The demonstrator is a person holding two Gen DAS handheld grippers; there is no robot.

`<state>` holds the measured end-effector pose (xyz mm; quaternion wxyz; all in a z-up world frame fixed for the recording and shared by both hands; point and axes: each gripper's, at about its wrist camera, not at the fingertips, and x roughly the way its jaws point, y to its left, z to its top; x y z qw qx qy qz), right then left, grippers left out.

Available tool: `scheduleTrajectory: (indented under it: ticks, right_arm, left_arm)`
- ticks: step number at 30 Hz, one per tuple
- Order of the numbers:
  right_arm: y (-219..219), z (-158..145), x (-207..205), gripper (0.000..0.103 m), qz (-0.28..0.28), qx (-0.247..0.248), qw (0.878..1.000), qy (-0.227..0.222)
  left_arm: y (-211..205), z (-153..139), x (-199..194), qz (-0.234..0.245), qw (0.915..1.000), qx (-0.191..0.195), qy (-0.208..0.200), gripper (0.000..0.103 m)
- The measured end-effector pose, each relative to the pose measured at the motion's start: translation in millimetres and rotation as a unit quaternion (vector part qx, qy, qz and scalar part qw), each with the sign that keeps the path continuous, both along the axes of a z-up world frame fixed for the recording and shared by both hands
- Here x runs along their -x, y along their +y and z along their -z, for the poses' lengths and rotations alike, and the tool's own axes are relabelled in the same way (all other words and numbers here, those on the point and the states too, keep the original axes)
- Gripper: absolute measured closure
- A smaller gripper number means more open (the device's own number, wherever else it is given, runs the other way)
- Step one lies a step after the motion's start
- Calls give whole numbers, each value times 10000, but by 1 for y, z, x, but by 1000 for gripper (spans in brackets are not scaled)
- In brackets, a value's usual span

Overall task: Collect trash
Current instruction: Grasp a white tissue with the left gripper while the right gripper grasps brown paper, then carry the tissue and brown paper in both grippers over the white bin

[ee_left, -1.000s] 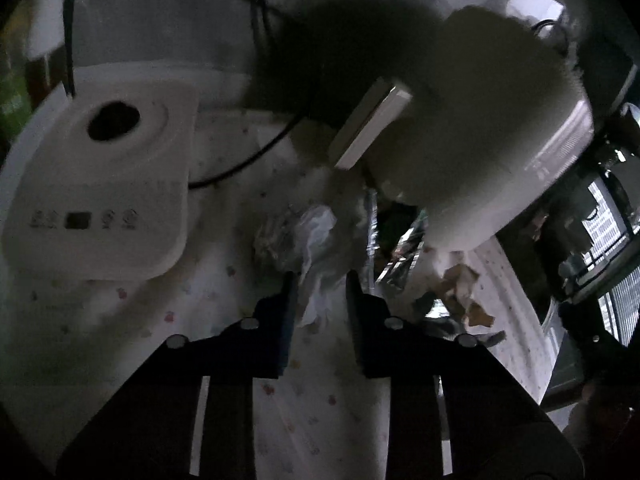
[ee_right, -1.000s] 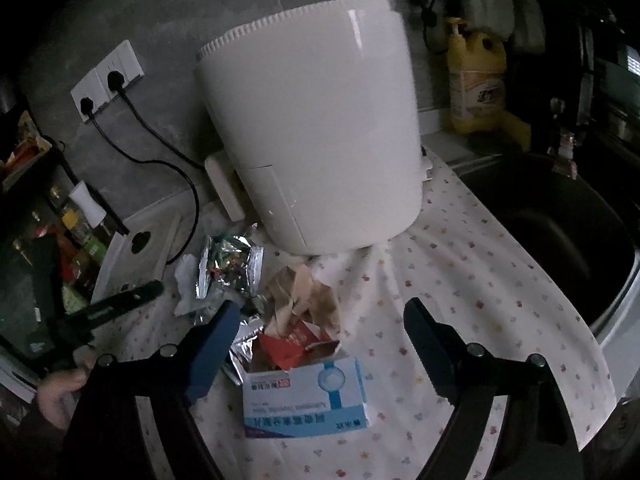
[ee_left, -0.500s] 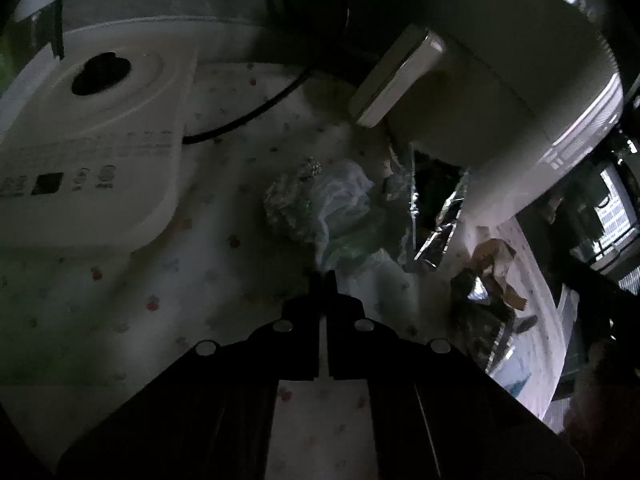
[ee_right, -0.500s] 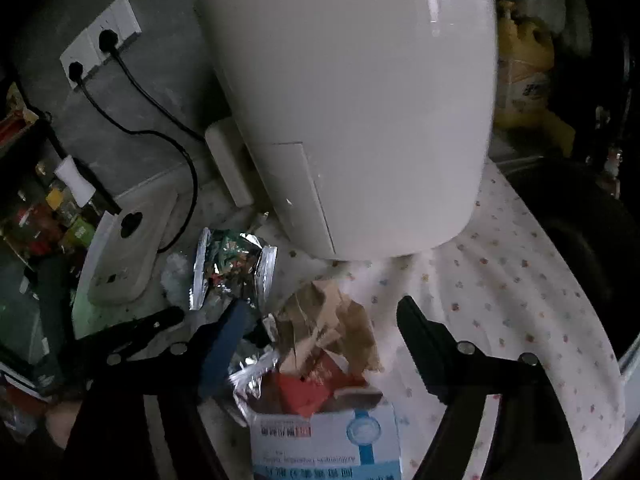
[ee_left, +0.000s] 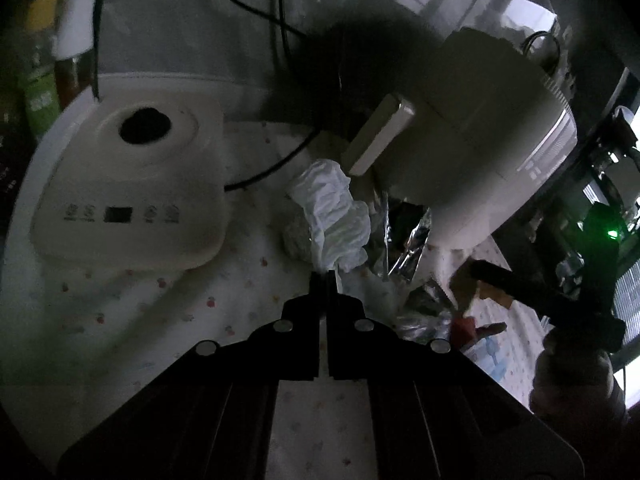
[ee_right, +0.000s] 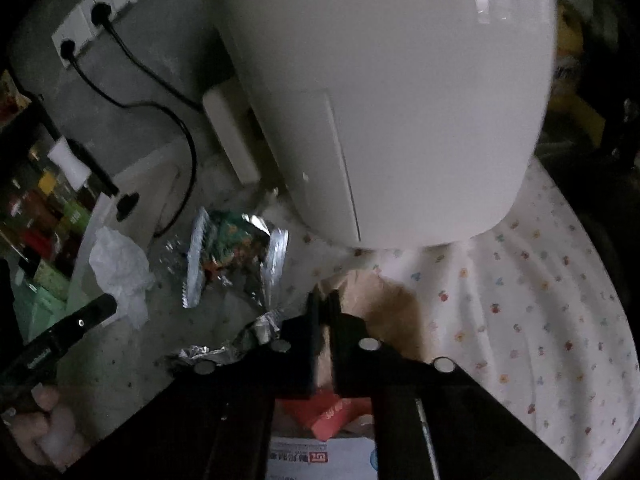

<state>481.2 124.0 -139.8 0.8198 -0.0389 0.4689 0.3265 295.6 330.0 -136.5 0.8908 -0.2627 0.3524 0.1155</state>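
Left gripper (ee_left: 325,276) is clamped on white crumpled tissue (ee_left: 334,216), lifted beside the air fryer (ee_right: 384,92). Right gripper (ee_right: 323,300), jaws just closed, pinches brown crumpled paper (ee_right: 384,304) on the cloth (ee_right: 540,300); foil wrapper (ee_right: 236,256) lies alongside.

A white cloth (ee_right: 540,280) with small multicoloured flower prints covers the worktop. The air fryer (ee_right: 380,100) is cream-white, the crumpled tissue (ee_left: 336,208) white, the snack wrapper (ee_right: 236,256) silver with green print. Both claws are black.

Just below the right tongs, a white and blue box (ee_right: 320,458) is showing red Chinese print, too blurred to read. Beside the left tongs, the white appliance (ee_left: 132,196) is showing only icons, perhaps buttons.
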Motion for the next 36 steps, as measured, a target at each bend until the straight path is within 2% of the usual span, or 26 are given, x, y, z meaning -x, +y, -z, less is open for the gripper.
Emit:
scheduleTrajectory:
  ticks: [9,14,21,25,30,31,34,36]
  right_arm:
    - [-34,-39,22,98,43,-502,9985,-193]
    - [-54,-54,32,98,9,-904,9958,-135]
    - [-73,-69,52,98,-43,-1199,9926,-157]
    - [-76,-60,65,97,-204,-1334,9909,-6]
    - [-69,-28,82,97,-296,-1162,9922,338]
    - [-68,-26,85,97,-352,-1184,9916,392]
    - [-58,-17,99,95,-610,-1182,9899,483]
    - [-51,-8,106,94,-623,-1098,9900,622]
  left_arm:
    - [-17,-28,18,4,9995,-167,-284,100]
    - [-32,-39,24,90,9989,-220,-392,100]
    - [-53,-53,40,167,9980,-326,-520,100]
    - [-66,-56,61,121,9977,-405,-523,100]
    - [-73,-46,86,-69,9988,-383,-296,100]
    - [-74,-44,92,-71,9991,-324,-267,100]
    - [-80,-38,106,45,9987,-486,-158,100]
    - [-76,-32,113,-29,9991,-408,-113,100]
